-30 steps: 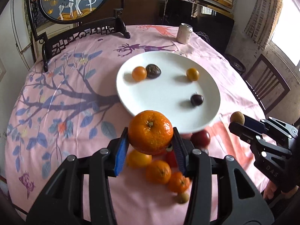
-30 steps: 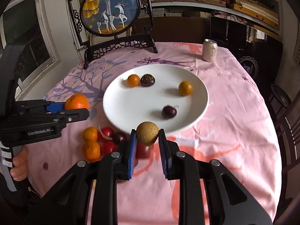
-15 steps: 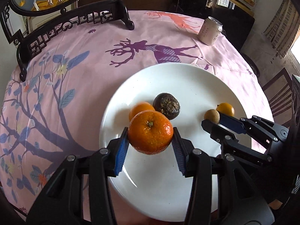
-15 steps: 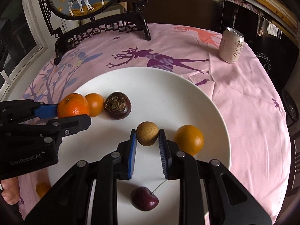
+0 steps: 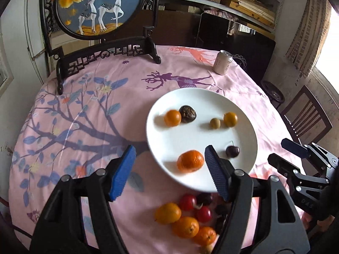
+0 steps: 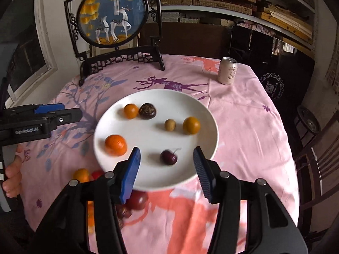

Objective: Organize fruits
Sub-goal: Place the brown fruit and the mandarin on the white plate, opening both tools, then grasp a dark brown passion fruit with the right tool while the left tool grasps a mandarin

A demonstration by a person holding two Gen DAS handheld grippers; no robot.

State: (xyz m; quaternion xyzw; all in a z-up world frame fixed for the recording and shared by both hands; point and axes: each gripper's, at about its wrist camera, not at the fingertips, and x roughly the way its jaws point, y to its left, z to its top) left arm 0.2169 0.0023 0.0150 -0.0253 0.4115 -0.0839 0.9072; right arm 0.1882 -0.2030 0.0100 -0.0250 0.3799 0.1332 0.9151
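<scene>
I am holding both the left tool (image 5: 168, 170) and right tool (image 6: 166, 172) spread and empty, jaws just opened, eyeing the soft, rollable mandarins (image 5: 185, 227) heaped at the frame's bottom below the plate (image 5: 243, 114), best pinched gently across the middle.

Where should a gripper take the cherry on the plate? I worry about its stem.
Grip the cherry across its round body, coming from above and the near side. Its thin stem sticks up and away toward the far right, so it is probably too slight to pinch. The plate around it is bare, leaving room for both fingers.
</scene>
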